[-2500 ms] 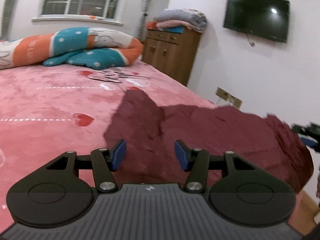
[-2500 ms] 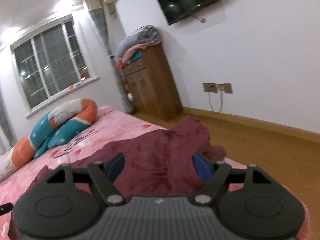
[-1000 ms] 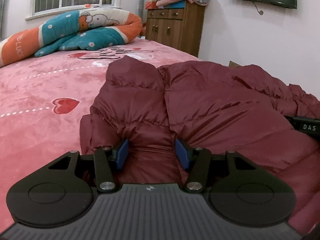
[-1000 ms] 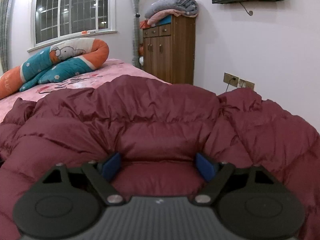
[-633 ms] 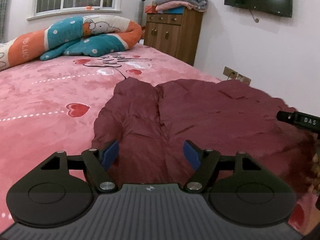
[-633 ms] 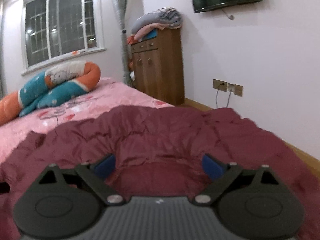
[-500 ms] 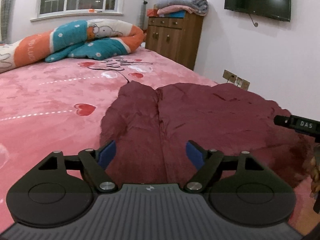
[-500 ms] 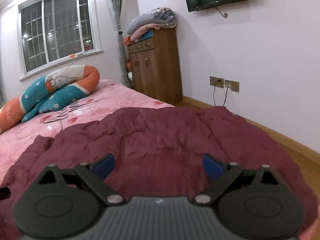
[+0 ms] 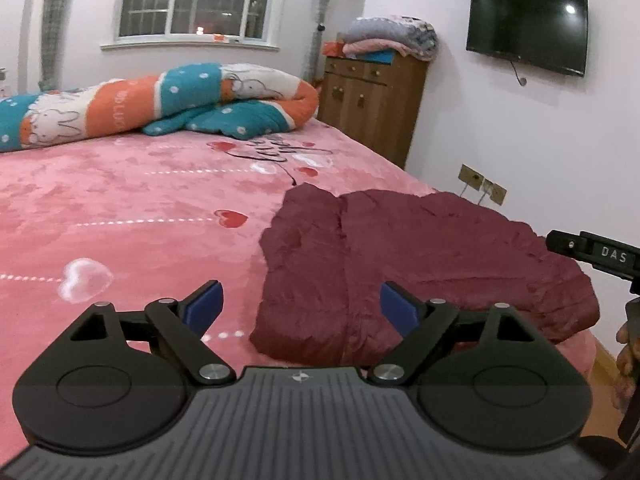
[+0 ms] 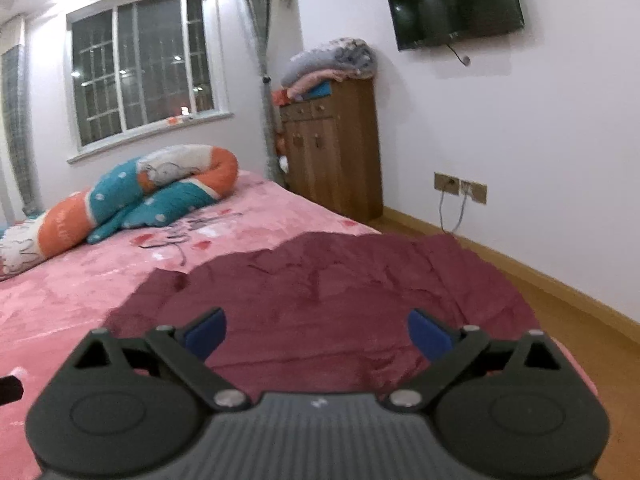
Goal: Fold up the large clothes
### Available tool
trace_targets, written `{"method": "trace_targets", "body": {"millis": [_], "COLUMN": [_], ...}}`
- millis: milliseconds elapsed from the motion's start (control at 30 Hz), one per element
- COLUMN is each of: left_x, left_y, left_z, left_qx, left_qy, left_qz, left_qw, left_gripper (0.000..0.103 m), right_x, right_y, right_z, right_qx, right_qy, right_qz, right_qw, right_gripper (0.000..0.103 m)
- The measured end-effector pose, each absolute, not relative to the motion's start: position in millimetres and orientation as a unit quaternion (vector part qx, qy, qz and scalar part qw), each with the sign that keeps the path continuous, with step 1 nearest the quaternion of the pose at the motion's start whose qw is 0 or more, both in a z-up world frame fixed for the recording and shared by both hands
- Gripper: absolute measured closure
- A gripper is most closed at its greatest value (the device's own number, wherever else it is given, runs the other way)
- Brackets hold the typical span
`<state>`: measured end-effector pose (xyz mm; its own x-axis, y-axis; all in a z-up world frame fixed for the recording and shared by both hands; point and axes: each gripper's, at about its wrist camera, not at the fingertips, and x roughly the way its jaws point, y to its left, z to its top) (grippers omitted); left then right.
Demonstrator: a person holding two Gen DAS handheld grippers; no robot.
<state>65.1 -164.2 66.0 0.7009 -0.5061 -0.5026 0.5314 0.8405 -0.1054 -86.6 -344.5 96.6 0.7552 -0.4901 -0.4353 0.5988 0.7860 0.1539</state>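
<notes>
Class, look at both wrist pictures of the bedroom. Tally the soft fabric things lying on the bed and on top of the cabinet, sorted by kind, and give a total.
Dark red padded jacket on the bed: 1
Long rolled quilt, orange, teal and white: 1
Folded blankets stacked on the wooden cabinet: at least 2, exact number unclear
Total: at least 4

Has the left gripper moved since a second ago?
Yes. The left gripper has pulled up and back from the maroon jacket: the cabinet now looks farther off. Its jaws have just been opening, nothing between them.
</notes>
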Motion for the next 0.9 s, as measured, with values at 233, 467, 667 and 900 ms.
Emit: {"method": "trace_targets", "body": {"millis": [233,467,667,900], "left_x": [41.6,24.6,17.0,20.8], "left_y": [-148.3,-148.3,-144.2,-141.7], "left_z": [88.5,101.8,108.5,106.7], "left_qx": [0.015,0.006,0.002,-0.006], "left_qy": [0.248,0.227,0.212,0.209], "left_qz": [-0.282,-0.290,-0.293,-0.286], "left_qw": [0.927,0.930,0.932,0.935], "left_gripper": [0.000,0.000,0.000,0.000], "right_x": [-105.6,-124.5,-135.5,-142.6], "right_y": [-319.3,-301.6,-293.6,-284.4], "right_z": [118.2,131.5,142.0,147.1], "right_qx": [0.132,0.120,0.119,0.118], "right_qy": [0.173,0.161,0.147,0.144], "right_qz": [-0.287,-0.291,-0.294,-0.295], "right_qw": [0.933,0.936,0.937,0.937], "right_gripper": [0.004,0.001,0.001,0.001]}}
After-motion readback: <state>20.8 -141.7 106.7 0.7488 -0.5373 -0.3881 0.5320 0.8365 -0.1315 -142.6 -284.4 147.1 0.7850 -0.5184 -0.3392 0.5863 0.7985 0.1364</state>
